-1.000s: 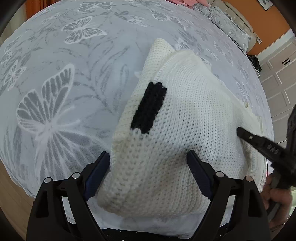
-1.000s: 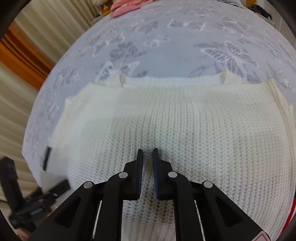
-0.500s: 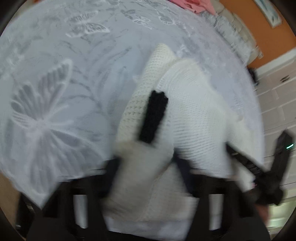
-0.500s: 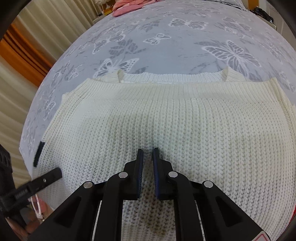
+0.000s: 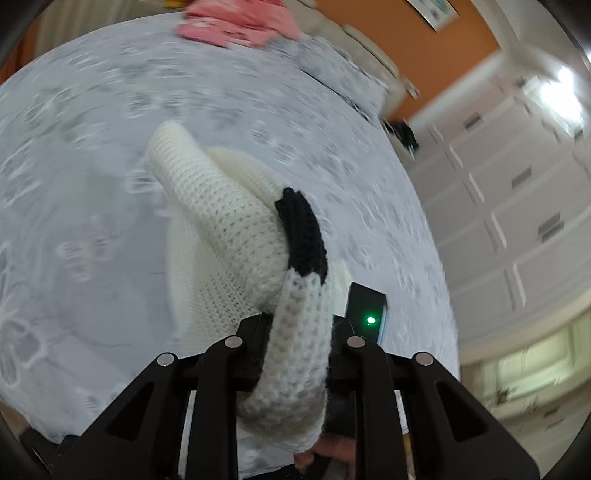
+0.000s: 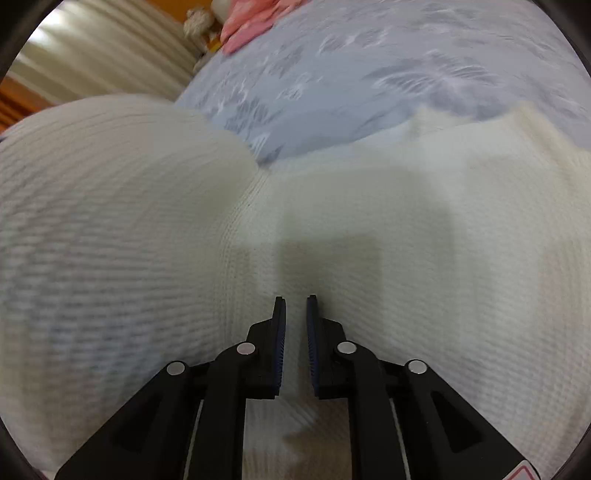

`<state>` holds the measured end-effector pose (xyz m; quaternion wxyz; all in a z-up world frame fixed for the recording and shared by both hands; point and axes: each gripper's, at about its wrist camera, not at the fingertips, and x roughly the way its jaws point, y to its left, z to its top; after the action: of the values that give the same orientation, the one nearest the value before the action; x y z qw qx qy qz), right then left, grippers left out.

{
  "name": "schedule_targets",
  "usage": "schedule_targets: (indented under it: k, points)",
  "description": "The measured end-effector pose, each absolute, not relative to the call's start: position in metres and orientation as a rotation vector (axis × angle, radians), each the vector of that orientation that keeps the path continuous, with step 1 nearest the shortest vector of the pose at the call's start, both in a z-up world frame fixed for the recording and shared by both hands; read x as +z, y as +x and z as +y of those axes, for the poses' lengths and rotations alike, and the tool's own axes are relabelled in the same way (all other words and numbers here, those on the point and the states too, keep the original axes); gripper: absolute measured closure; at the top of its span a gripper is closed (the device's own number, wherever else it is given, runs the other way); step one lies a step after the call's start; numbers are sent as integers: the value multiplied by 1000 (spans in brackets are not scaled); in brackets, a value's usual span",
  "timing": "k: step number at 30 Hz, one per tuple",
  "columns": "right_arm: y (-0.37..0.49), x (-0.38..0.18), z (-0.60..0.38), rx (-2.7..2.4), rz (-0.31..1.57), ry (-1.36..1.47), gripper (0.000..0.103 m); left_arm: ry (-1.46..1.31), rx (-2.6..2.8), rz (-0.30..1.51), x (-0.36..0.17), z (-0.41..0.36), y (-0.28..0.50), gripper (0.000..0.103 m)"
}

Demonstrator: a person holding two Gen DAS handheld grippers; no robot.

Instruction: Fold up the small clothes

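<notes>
Two fingers of the left gripper (image 5: pixel 301 343) are pinching the white knit sweater (image 5: pixel 229 236), lifting its black-trimmed edge (image 5: pixel 304 232) off the butterfly bedspread (image 5: pixel 74 184), where a second ago it was lying flat between spread jaws. Switching to the right wrist: the right gripper (image 6: pixel 295 325) is hovering nearly closed, gripping nothing, as the sweater (image 6: pixel 369 240) is billowing up on the left.

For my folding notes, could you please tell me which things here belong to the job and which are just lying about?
In use:
- white knit sweater
- left claw
- right claw

Lying about:
- pink clothes
- butterfly bedspread
- white wardrobe
</notes>
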<state>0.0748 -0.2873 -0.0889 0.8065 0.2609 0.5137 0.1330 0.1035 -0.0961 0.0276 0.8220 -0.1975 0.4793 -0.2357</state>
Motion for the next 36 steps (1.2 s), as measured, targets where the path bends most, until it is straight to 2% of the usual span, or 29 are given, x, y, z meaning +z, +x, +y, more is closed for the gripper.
schedule_targets:
  k: [4,7,11,12,14,17,19,22,25,30,34,35,36]
  points:
    - [29,-76,-364,181,997,702,80,-337,-542,1104,7,-156,101,84]
    - [0,-75,-405,103,997,690,80,-253,-548,1157,-17,-189,90,83]
    - [-24,-70,-435,87,996,681,78,-151,-515,1176,-47,-208,72,83]
    - [-25,-68,-436,93,993,686,73,-137,-506,1177,-53,-210,68,83]
    - [-26,-65,-438,113,984,695,69,-129,-495,1184,-60,-207,66,82]
    - [-12,-59,-428,177,985,720,60,-150,-493,1185,-60,-203,66,76]
    - [3,-53,-415,210,1005,707,50,-148,-505,1176,-58,-198,60,61]
    - [27,-38,-393,218,1030,616,38,-106,-524,1159,-52,-197,50,53]
    - [49,-31,-374,241,1071,540,29,-126,-542,1130,-40,-184,38,48]
    - [77,-53,-355,155,1189,346,28,-97,-493,1110,-29,-163,29,47]
    - [80,-81,-356,154,1248,436,28,-30,-438,1098,-27,-151,29,43]
    - [76,-81,-357,153,1228,453,31,-25,-430,1100,-27,-148,30,43]
    - [74,-80,-356,165,1216,464,50,-25,-424,1103,-28,-146,31,43]
